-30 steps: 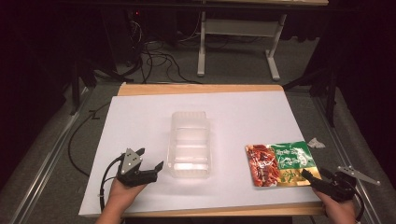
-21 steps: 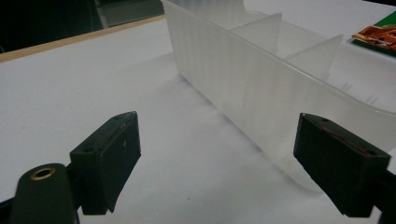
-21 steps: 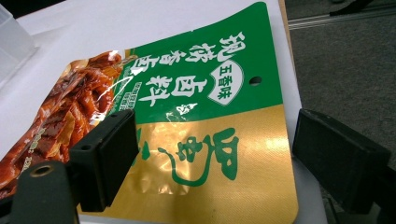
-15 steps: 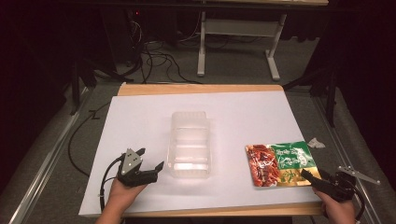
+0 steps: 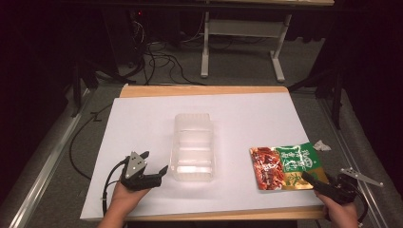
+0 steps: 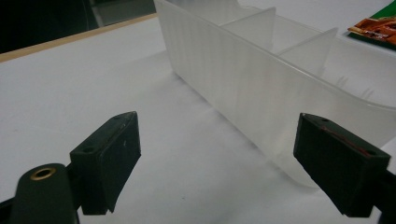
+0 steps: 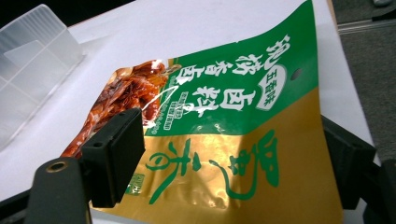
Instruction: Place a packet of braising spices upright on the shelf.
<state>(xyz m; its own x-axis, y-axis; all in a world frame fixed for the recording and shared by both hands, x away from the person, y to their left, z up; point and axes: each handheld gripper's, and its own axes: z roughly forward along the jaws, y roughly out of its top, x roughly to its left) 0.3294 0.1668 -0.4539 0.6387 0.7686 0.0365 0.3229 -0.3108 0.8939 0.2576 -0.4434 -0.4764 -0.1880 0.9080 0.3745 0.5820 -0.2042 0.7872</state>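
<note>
A clear plastic container (image 5: 192, 147) with divided compartments stands mid-table; its ribbed wall (image 6: 243, 79) runs along the right of the left gripper view. My left gripper (image 5: 155, 161) (image 6: 224, 158) rests just left of the container's near corner, open, with nothing between its fingers. A green, gold and red snack packet (image 5: 285, 166) (image 7: 224, 121) lies at the front right. My right gripper (image 5: 317, 181) (image 7: 233, 154) straddles the packet's gold near end. Its jaws have just been closing, the packet is between them, and the pads stand apart from it.
A white sheet (image 5: 142, 123) covers the wooden table. A small crumpled white scrap (image 5: 322, 145) lies at the right edge beyond the packet. Cables (image 5: 157, 57) and a desk frame (image 5: 242, 33) sit on the floor behind the table.
</note>
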